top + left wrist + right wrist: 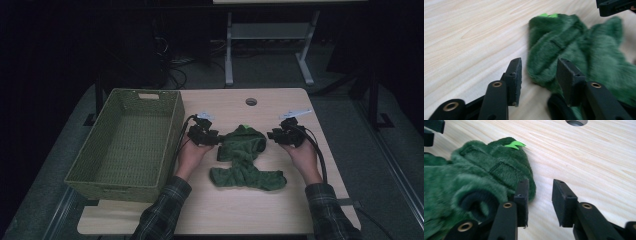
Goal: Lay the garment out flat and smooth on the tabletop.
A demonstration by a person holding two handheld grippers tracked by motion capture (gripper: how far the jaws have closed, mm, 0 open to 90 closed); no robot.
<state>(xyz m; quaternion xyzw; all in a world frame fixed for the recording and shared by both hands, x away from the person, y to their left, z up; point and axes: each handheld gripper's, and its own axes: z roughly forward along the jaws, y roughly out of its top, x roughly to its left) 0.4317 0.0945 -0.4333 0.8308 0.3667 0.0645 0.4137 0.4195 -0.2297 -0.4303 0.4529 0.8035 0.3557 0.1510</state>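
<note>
A dark green fleecy garment (245,157) lies crumpled on the wooden table (260,210), with a bright green tag (246,126) at its far end. My left gripper (218,137) rests at the garment's left edge, held in a hand. In the left gripper view its jaws (539,65) stand apart, with the fabric's edge (574,50) just beyond and between them, unpressed. My right gripper (270,135) sits at the garment's right edge. In the right gripper view its jaws (540,185) are open over bare wood, and the fleece (474,177) lies against the outside of the left jaw.
A green woven basket (172,145) stands on the table's left side, close to my left hand. A round cable hole (251,101) marks the table's far middle. Beyond the table stand a desk frame and cables on the floor.
</note>
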